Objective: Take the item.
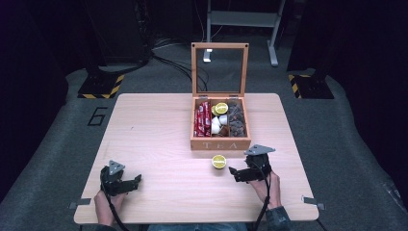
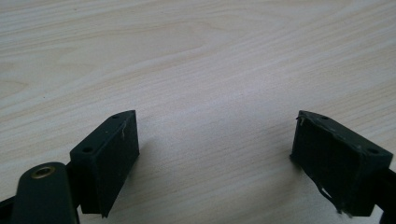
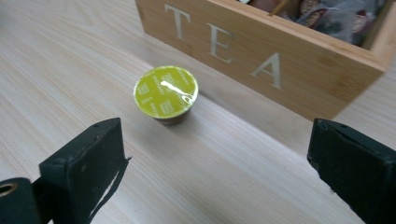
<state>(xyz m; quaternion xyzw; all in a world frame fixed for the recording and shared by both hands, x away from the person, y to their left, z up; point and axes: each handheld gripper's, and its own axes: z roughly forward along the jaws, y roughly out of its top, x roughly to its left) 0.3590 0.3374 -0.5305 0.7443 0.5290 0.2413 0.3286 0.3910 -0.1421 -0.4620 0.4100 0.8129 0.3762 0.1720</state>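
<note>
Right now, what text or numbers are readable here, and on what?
"TEA": front wall of the wooden tea box, also readable in the high view.
"6": on the grey floor left of the table.
Print on the yellow capsule lid: too small to read.

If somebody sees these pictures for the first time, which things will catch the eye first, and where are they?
The wooden tea box stands at the middle of the table with its glass lid upright, holding red packets, capsules and dark tea bags. One yellow-lidded capsule sits alone on the table just in front of the box, ahead of the open right gripper.
</note>
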